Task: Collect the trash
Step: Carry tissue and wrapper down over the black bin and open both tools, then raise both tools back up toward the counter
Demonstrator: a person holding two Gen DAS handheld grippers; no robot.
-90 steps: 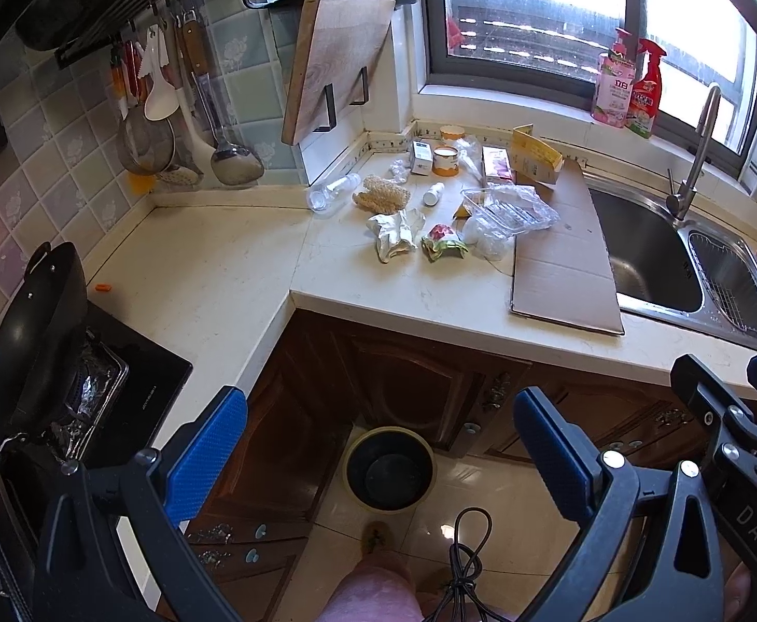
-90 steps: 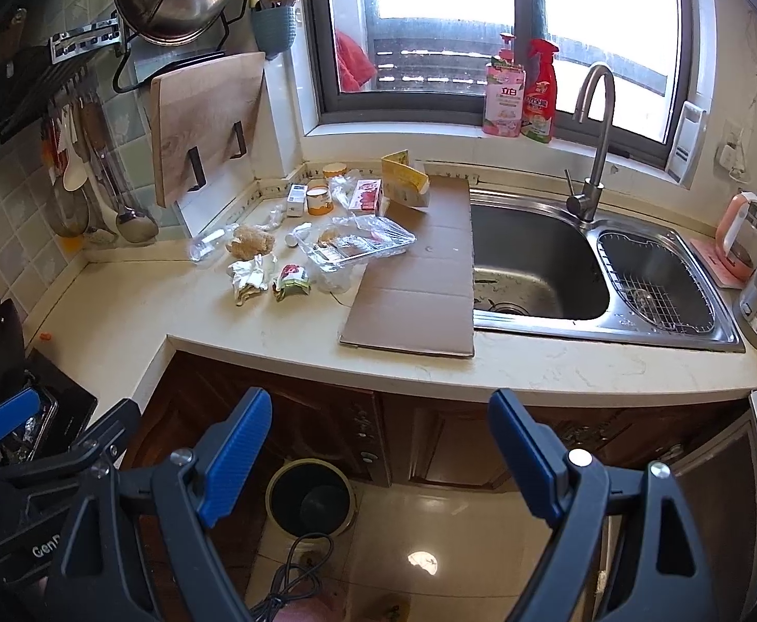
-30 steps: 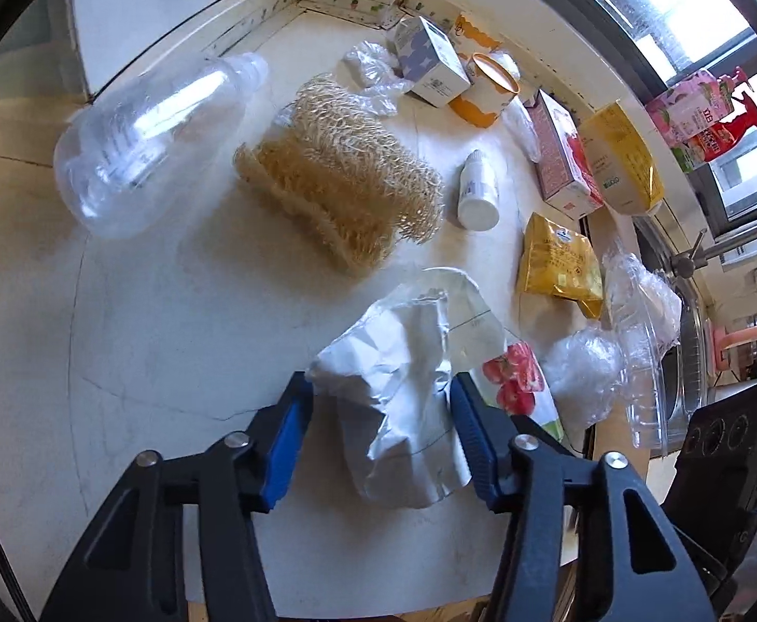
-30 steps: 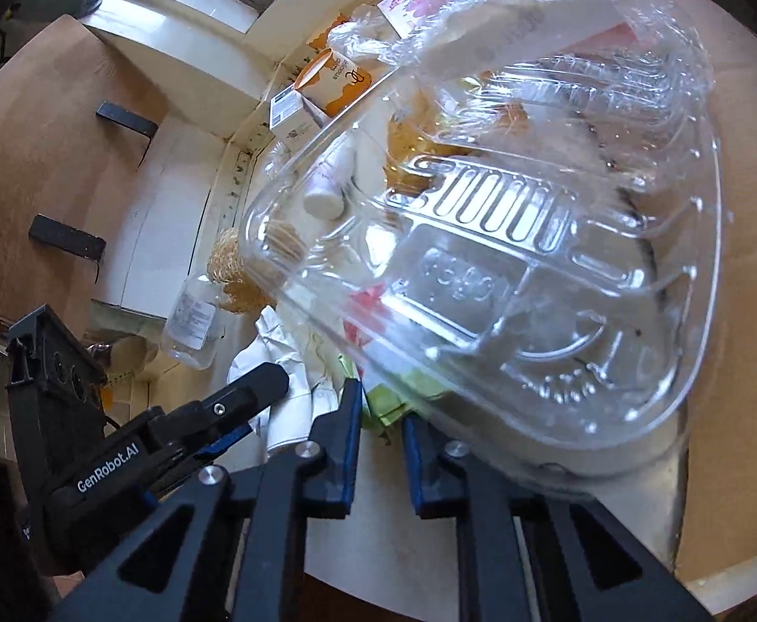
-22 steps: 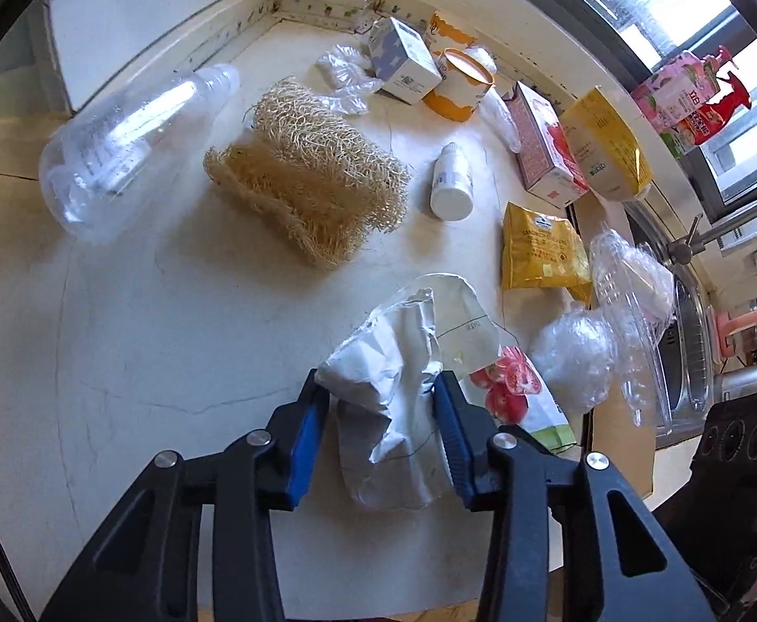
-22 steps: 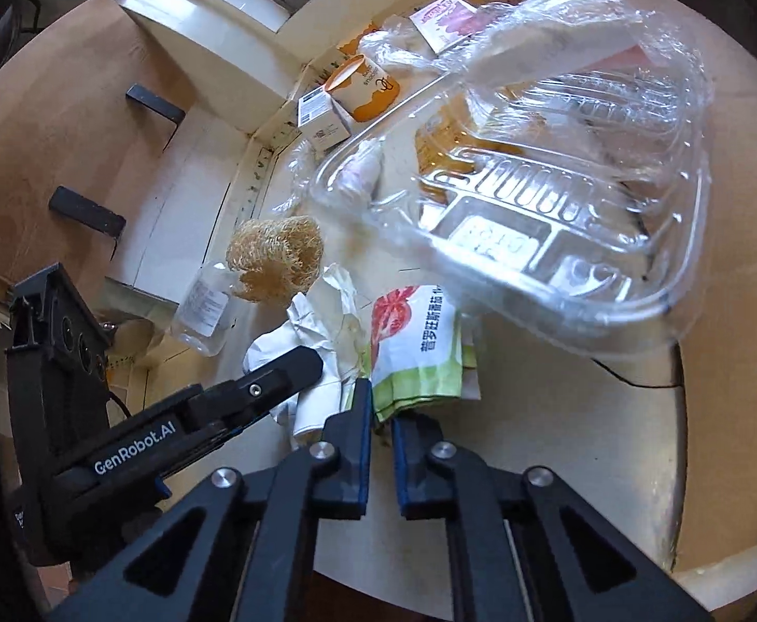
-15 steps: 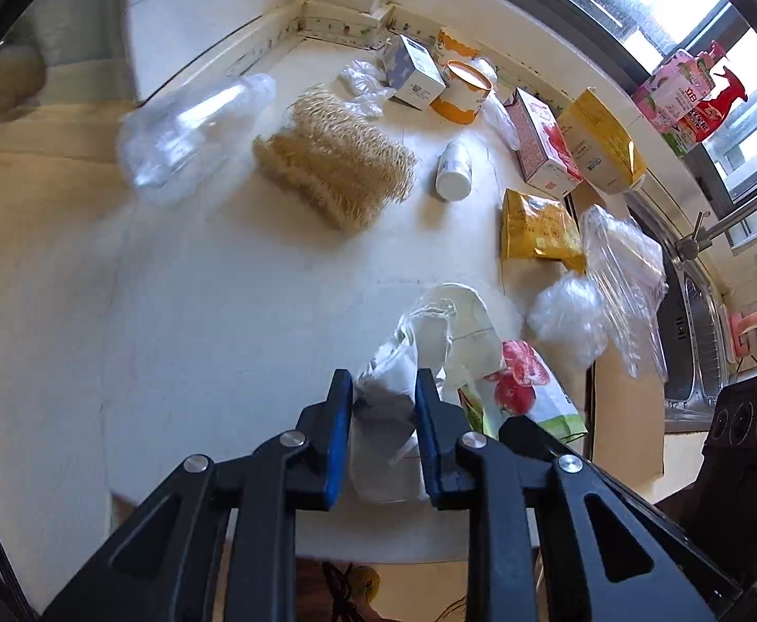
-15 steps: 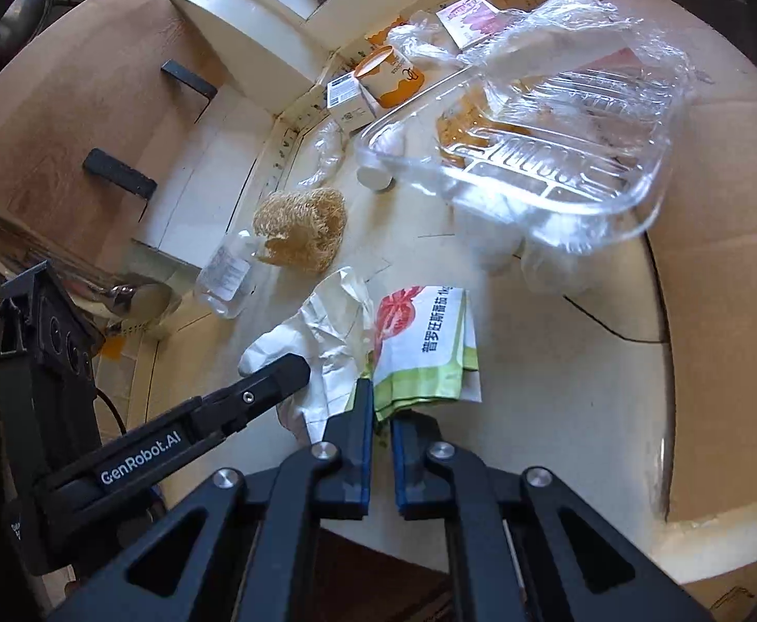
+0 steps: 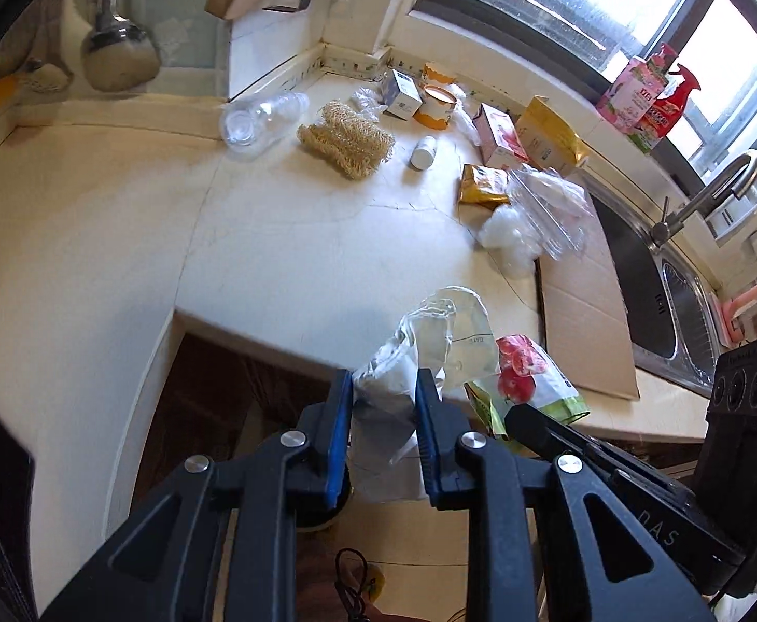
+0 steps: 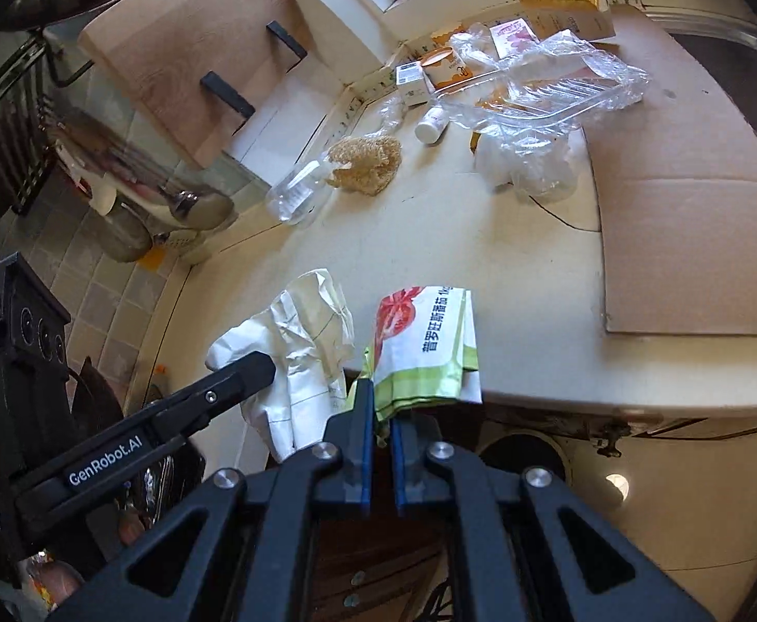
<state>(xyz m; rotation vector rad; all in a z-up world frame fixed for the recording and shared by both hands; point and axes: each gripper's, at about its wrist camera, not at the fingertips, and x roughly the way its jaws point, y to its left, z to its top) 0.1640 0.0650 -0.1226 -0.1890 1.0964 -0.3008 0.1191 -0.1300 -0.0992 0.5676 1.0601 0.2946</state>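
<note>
Trash, item one: crumpled white wrapper [image 9: 404, 357], clamped between the blue pads of my left gripper [image 9: 382, 417], low centre of the left wrist view, held over the counter edge.
Trash, item two: tomato-print packet [image 10: 425, 344], pinched at its lower corner by my right gripper [image 10: 381, 427], jaws nearly together, low centre of the right wrist view.
Relation of the two: I saw them just beside each other, wrapper on the left of the packet in both views; whether they touched, I could not tell.
Counter [image 9: 275, 238]: cream stone, filling the middle of both frames.
Remaining litter, upper centre: clear bottle [image 9: 262, 116] on its side, loofah [image 9: 347, 142] just beside it, small white bottle [image 9: 424, 151], yellow pouch [image 9: 482, 185], clear plastic tray [image 10: 544, 96] over a wad of film.
Cardboard sheet [image 10: 689, 217]: flat, right of frame, tray overlapping its near edge.
Sink [image 9: 653, 285]: far right of the left wrist view, beside the cardboard.
Bin [image 10: 526, 456]: dark, round, on the floor below the counter edge, lower right of the right wrist view.
</note>
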